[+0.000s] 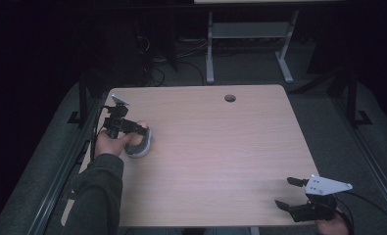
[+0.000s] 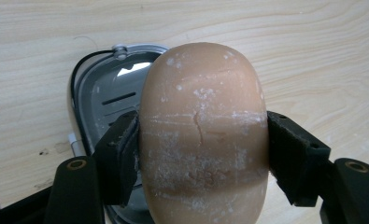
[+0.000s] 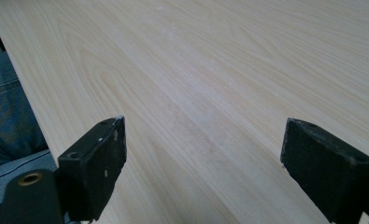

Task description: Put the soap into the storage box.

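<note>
A tan oval bar of soap (image 2: 203,135) is clamped between the black jaws of my left gripper (image 2: 203,156), which is shut on it. Just under the soap lies a grey soap dish (image 2: 105,95) with slots in its floor; whether the soap touches the dish I cannot tell. From above, the left gripper (image 1: 134,131) holds the soap (image 1: 142,126) over the dish (image 1: 139,147) at the table's left side. My right gripper (image 1: 285,192) stands open near the front right corner, and in the right gripper view its jaws (image 3: 203,163) are wide apart over bare wood.
The light wooden table (image 1: 220,142) has a round cable hole (image 1: 229,98) near its far edge. Behind the table stand a white desk frame (image 1: 250,44) and loose cables on a dark floor. The person's jeans (image 3: 7,121) show past the table's front edge.
</note>
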`<action>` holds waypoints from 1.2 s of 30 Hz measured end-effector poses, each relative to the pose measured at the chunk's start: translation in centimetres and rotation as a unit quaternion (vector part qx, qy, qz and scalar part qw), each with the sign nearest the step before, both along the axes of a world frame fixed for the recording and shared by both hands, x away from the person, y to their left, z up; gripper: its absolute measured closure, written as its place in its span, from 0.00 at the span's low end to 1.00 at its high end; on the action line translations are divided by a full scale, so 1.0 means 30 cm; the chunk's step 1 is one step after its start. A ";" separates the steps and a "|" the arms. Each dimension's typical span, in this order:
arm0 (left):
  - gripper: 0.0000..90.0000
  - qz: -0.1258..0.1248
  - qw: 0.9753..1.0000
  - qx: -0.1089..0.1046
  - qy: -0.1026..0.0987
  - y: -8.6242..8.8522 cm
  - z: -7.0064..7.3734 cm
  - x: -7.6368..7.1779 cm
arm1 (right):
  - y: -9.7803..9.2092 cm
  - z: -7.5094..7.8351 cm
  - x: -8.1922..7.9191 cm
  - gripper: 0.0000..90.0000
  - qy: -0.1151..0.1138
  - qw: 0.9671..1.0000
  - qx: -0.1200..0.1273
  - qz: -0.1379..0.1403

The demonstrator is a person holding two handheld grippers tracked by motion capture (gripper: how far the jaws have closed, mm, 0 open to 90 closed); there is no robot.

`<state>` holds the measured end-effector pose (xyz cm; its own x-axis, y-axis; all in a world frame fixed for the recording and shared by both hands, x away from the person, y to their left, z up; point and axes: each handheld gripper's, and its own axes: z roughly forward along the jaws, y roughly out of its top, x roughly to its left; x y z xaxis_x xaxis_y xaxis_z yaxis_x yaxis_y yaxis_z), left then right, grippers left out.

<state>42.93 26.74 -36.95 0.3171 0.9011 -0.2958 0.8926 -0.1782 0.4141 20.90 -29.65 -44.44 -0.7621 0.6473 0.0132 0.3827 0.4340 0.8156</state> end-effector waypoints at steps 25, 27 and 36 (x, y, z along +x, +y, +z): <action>0.36 0.020 0.999 0.034 0.004 0.008 -0.061 0.002 | 0.000 0.001 -0.002 0.15 0.002 1.000 0.000 0.002; 0.36 0.023 0.999 0.033 0.001 0.007 -0.059 0.002 | 0.001 0.001 -0.002 0.15 0.002 1.000 0.000 0.003; 0.36 0.027 0.998 0.048 -0.001 -0.003 -0.064 0.004 | -0.001 0.002 -0.004 0.15 0.001 1.000 0.002 0.003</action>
